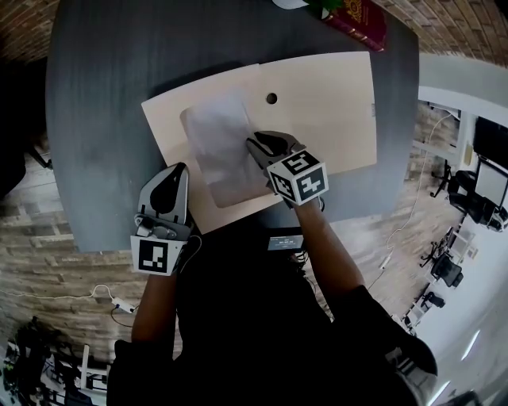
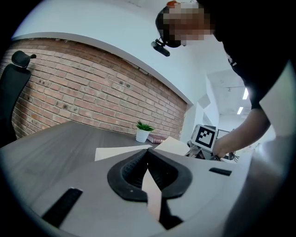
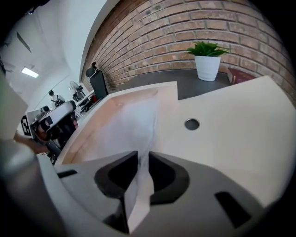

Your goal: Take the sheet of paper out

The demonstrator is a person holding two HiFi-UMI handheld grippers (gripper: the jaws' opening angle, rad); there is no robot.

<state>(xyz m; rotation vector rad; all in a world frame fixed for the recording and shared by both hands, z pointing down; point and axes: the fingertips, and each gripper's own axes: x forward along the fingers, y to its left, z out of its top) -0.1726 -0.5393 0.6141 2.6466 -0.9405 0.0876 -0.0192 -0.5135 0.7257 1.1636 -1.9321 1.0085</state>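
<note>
A beige paper folder [image 1: 325, 111] lies open on the dark grey table [image 1: 103, 95]. A white sheet of paper [image 1: 218, 143] rests on its lower flap. My right gripper [image 1: 255, 145] is shut on the sheet's right edge; in the right gripper view the white sheet [image 3: 132, 127] runs in between the closed jaws of the right gripper [image 3: 141, 173]. My left gripper [image 1: 173, 184] sits at the folder's near left edge. In the left gripper view a beige strip of the folder [image 2: 151, 192] is pinched in the left gripper [image 2: 148, 159].
A dark red book [image 1: 361, 20] and a small potted plant [image 3: 207, 62] stand at the table's far edge. The folder has a round fastener [image 1: 271, 98]. An office chair [image 2: 14, 92] stands beyond the table's left side. The table's near edge is close to my body.
</note>
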